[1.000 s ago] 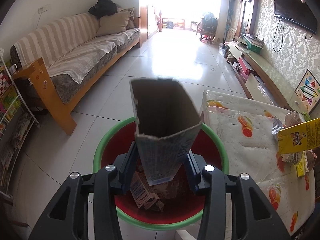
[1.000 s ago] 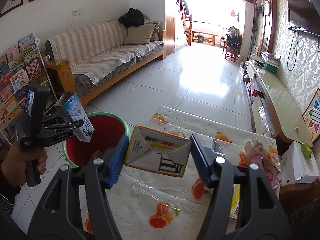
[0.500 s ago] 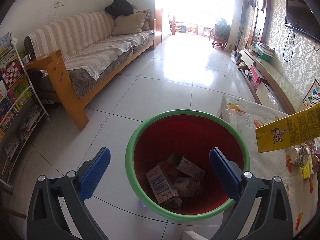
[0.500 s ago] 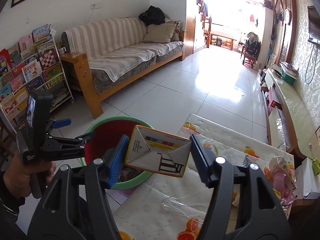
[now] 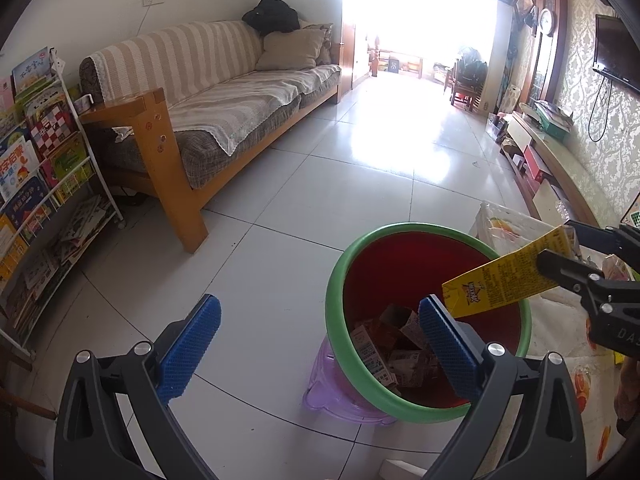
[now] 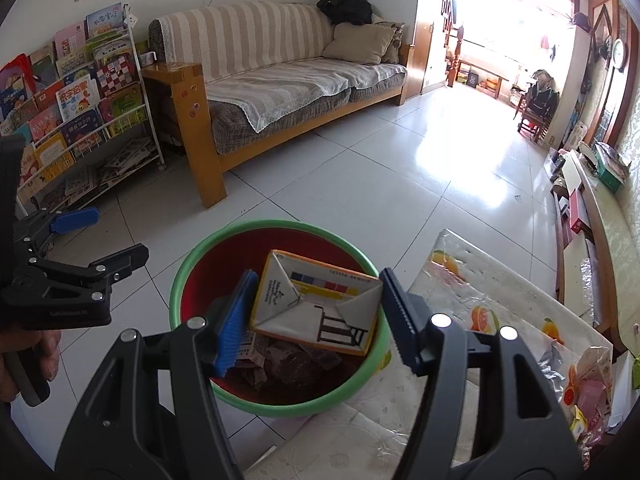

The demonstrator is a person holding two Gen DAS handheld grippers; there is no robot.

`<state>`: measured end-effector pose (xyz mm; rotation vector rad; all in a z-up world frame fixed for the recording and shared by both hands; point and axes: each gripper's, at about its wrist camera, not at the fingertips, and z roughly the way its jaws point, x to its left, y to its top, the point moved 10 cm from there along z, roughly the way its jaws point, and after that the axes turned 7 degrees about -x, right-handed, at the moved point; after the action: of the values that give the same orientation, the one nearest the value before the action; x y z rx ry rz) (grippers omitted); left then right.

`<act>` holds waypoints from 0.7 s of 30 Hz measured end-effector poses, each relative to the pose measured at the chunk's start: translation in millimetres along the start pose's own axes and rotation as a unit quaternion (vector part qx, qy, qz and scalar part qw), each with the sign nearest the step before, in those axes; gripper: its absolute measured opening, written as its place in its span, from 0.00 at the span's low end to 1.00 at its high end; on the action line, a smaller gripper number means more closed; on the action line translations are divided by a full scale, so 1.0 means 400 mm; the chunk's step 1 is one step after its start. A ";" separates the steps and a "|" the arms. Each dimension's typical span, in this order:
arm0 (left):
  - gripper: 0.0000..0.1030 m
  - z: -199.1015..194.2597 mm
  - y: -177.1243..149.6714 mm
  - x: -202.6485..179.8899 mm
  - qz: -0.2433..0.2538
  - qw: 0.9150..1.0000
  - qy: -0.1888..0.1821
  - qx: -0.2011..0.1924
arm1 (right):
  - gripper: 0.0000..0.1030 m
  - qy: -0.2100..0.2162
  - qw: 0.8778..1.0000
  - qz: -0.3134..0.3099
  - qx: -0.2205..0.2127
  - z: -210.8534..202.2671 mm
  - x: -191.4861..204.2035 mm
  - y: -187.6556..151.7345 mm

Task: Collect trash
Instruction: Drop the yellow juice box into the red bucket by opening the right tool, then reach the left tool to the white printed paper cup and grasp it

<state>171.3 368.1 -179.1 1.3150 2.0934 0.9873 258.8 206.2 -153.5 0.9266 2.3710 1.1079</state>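
A red bin with a green rim (image 5: pixel 334 320) (image 6: pixel 180 280) stands on the floor beside the table and holds several crushed cartons (image 5: pixel 384 352). My left gripper (image 5: pixel 320 344) (image 6: pixel 104 236) is wide open with nothing between its blue pads and sits over the bin's left edge. My right gripper (image 6: pixel 316 320) (image 5: pixel 554 240) is shut on a yellow drink carton (image 6: pixel 320 308) (image 5: pixel 504 284). The carton hangs tilted over the bin's mouth.
The bin rests on a purple plastic stool (image 5: pixel 332 396). The table with an orange-print cloth (image 6: pixel 480 304) lies to the right, with more wrappers and cartons (image 6: pixel 588 388) at its far right. A sofa (image 5: pixel 224 112) and a book rack (image 5: pixel 44 168) stand on the left.
My left gripper opened and let go of the grey carton, which now lies in the bin, then drifted left. My right gripper carried the yellow carton from above the table to above the bin.
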 end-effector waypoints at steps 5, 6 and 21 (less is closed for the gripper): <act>0.92 -0.006 -0.004 0.017 -0.005 1.000 0.004 0.001 | 0.59 0.020 1.000 -0.012 0.020 0.051 0.051 -0.011; 0.92 -0.006 -0.005 0.018 -0.004 1.000 0.004 0.002 | 0.59 0.024 0.999 -0.012 0.021 0.057 0.058 -0.013; 0.92 0.000 -0.002 -0.054 0.007 1.000 -0.016 0.004 | 0.95 0.008 0.999 0.021 0.030 0.000 -0.017 -0.043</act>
<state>179.8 348.3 -179.4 1.3429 2.0689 0.9594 256.6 193.2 -166.6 0.9960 2.4190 1.0694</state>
